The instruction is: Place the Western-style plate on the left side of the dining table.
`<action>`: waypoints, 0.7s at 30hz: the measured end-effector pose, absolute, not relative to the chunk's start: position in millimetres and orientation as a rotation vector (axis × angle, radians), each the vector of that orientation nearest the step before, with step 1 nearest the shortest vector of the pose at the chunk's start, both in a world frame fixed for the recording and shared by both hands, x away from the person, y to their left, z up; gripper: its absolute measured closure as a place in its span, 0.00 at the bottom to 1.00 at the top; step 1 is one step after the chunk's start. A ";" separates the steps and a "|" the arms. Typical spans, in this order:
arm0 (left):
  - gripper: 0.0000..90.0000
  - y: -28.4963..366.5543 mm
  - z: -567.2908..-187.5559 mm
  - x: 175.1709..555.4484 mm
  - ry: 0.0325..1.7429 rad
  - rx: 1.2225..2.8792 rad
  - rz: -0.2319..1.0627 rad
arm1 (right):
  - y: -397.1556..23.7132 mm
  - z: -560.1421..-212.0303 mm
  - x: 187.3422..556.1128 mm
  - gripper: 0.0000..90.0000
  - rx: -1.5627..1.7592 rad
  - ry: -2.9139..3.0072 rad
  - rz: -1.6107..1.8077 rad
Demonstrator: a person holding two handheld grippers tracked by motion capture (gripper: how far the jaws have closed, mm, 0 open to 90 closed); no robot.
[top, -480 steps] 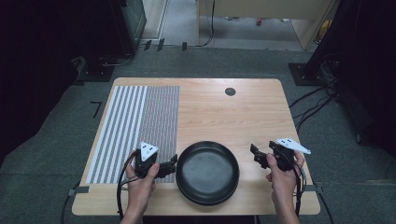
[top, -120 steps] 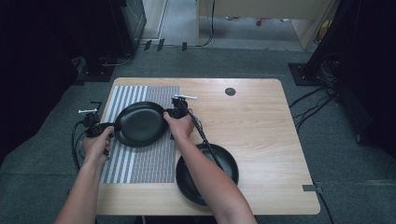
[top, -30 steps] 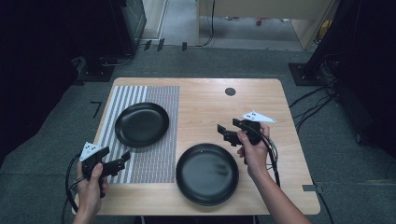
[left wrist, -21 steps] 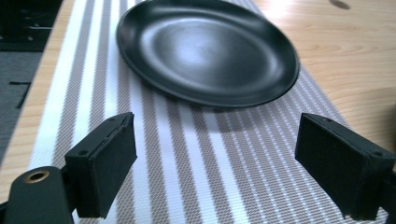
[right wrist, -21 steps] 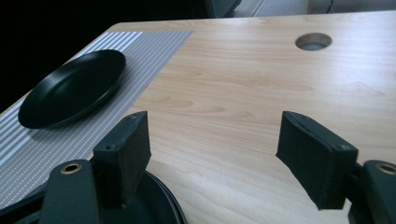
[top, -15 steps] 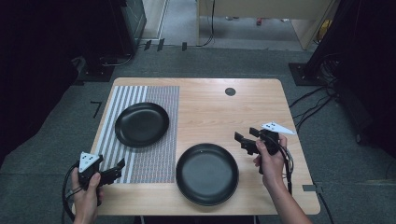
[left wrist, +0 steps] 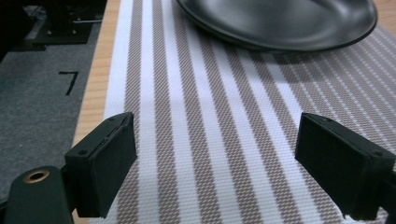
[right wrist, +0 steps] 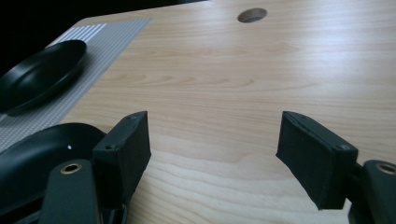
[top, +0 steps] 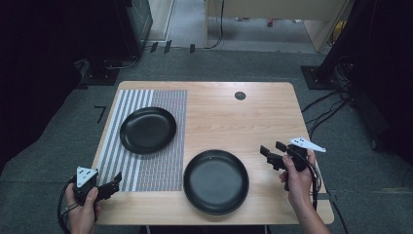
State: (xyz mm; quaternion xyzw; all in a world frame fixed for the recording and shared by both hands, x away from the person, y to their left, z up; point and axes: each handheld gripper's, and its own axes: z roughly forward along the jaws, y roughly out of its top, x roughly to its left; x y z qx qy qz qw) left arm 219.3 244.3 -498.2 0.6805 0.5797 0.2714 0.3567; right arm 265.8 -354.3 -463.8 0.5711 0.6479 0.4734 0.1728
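High view: both grippers hang wide and empty, left gripper (top: 111, 185) at the counter's (top: 253, 117) near-left corner, right gripper (top: 271, 154) beside the larger round black plate (top: 216, 181), apparently because the smaller black plate (top: 148, 129) sits delivered on the striped woven placemat (top: 160, 168).

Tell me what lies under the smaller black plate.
The smaller black plate rests on the striped placemat, which lies on the wooden table. The mat beneath the plate is covered.
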 end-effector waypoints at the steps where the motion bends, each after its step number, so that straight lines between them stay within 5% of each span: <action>1: 0.14 246.0 -499.3 218.4 1.502 1.756 0.705 | -356.4 -464.9 264.6 0.28 1.628 1.834 1.339; 21: 0.14 265.5 -513.5 210.8 1.556 1.810 0.758 | -414.6 -495.2 234.4 0.28 1.721 1.756 1.193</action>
